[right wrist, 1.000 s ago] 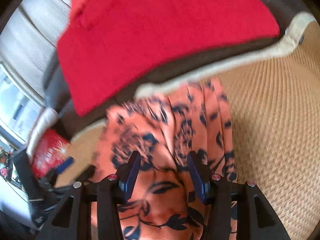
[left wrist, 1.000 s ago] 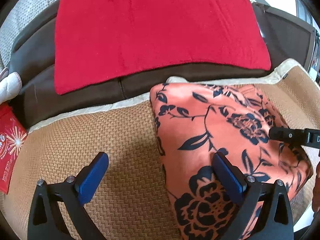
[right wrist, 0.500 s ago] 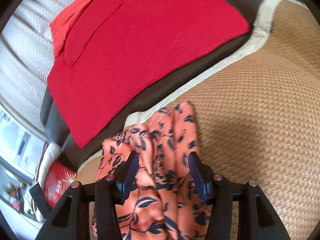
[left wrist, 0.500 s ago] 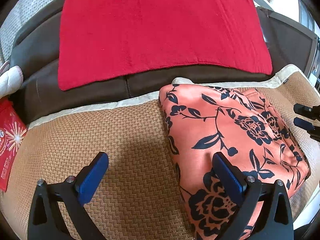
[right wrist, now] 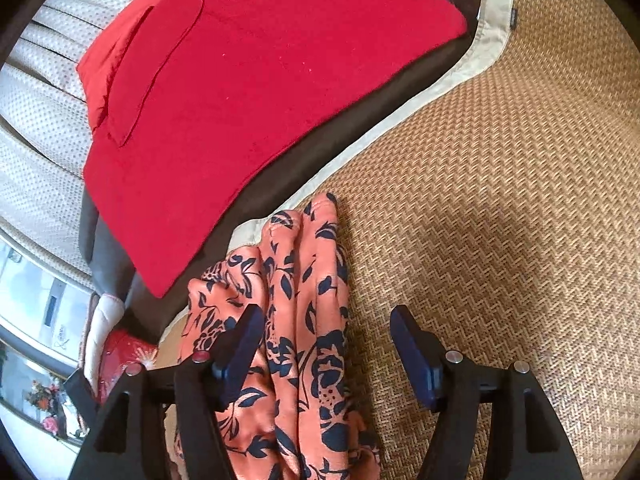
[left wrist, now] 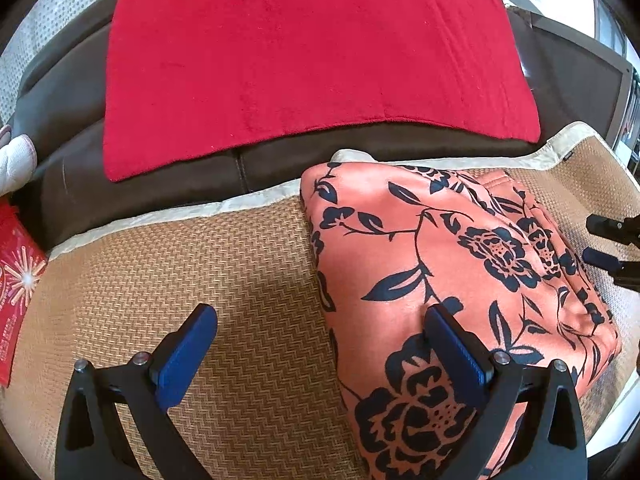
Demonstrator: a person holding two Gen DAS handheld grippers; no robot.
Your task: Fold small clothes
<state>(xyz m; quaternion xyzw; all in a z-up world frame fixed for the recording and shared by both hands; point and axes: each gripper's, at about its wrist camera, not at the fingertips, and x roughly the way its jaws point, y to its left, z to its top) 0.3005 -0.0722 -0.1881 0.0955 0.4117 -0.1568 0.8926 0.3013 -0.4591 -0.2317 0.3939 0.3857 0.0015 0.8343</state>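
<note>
An orange garment with a dark floral print lies folded on the woven mat. My left gripper is open; its right finger hovers over the garment's near left part and its left finger over bare mat. In the right wrist view the garment's bunched right edge lies loose between the jaws of my right gripper, which are opening, with no pad pressing on the cloth. From the left wrist view, that right gripper shows at the far right, just beyond the garment's edge.
A red towel is spread over the dark brown sofa cushion behind the mat. A red printed packet and a white cloth item sit at the left. Bare mat stretches right of the garment.
My right gripper slid rightward off the garment's top to its right edge, rolled, and its jaws spread wider. The garment now lies flatter. My left gripper stayed about where it was, open.
</note>
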